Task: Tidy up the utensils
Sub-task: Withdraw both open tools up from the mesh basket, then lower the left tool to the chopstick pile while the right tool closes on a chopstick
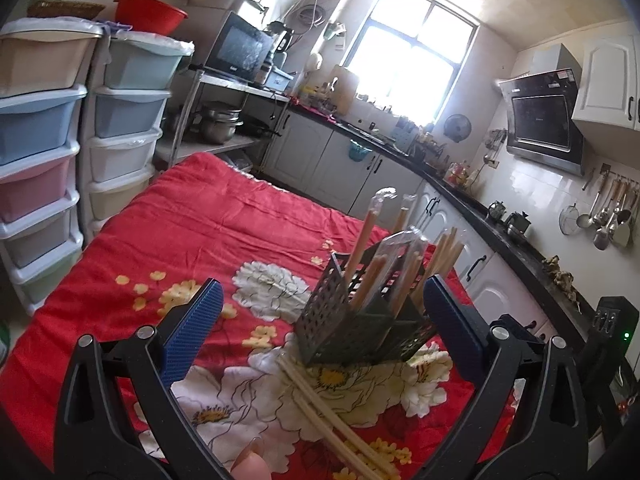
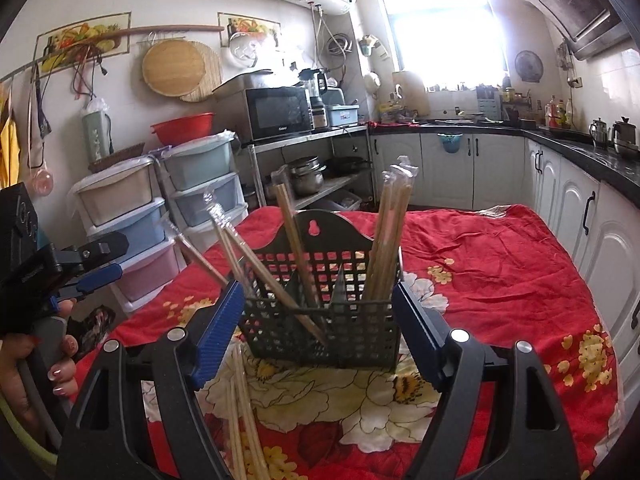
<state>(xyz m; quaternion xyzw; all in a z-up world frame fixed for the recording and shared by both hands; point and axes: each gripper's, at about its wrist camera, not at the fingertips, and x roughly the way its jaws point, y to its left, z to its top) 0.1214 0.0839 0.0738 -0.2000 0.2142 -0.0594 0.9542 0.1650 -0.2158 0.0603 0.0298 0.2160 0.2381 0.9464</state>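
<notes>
My right tongs (image 2: 318, 332) are spread wide and hold nothing; their blue pads (image 2: 218, 330) stand on either side of the dark perforated utensil basket (image 2: 320, 320), close to its side walls, though I cannot tell whether they touch. The basket stands upright on the worktop under a red flowered cloth (image 2: 500, 264). Plastic-sleeved chopsticks (image 2: 386, 240) lean in its compartments, some tilted left, some right. More loose chopsticks (image 2: 244, 420) lie flat on the cloth just in front of the basket. My left tongs (image 1: 322, 330) are also wide open and empty, with the basket (image 1: 360, 312) between and beyond their tips.
</notes>
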